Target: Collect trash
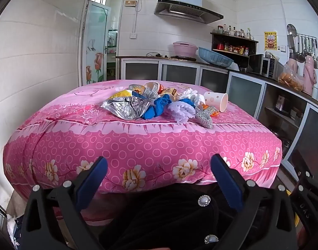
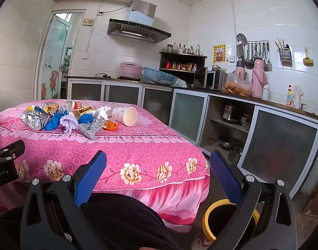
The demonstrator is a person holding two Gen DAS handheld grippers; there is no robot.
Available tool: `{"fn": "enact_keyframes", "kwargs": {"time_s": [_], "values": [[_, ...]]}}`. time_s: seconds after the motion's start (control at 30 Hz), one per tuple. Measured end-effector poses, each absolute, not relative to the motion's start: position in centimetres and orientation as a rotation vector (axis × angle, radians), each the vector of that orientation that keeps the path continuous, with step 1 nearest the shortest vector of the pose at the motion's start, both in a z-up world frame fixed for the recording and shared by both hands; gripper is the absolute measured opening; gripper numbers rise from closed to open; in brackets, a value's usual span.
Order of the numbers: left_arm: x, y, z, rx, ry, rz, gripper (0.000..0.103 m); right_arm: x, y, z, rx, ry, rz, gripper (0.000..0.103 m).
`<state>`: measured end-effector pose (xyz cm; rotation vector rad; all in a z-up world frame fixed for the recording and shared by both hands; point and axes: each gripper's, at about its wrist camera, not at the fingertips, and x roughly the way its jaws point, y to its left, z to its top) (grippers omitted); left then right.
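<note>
The trash pile (image 1: 159, 102) is lying on the tabletop (image 1: 138, 145), which is wearing a pink flowered cloth. In the middle of the pile a blue rag (image 1: 159, 108) is resting; at its 9 o'clock a crumpled silver foil bag (image 1: 127, 108) is touching it, and at 3 o'clock a white frilly piece (image 1: 183, 111) is sitting just beside. A white paper cup (image 2: 125, 114) is lying on its side at the 3 o'clock end of the pile, its mouth turning toward the near edge, with an orange scrap (image 2: 111, 126) near it.

The left gripper (image 1: 159, 164) is hanging in front of the cloth's near side, well apart from the pile, with jaws standing wide and nothing between them. The right gripper (image 2: 158, 160) is also standing spread and empty. Under it, at 5 o'clock, a yellow-rimmed bin (image 2: 209, 220) is standing on the floor beside the tabletop.
</note>
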<state>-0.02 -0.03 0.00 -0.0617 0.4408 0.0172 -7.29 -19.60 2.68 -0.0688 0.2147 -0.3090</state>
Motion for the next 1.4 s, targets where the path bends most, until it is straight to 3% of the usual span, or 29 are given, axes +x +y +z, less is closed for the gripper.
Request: {"fn": "enact_keyframes", "kwargs": {"time_s": [1.4], "values": [[0.23, -0.26, -0.14, -0.068, 0.45, 0.019, 0.095, -7.14, -19.68, 2.62, -0.066, 0.229, -0.309, 0.095]]}}
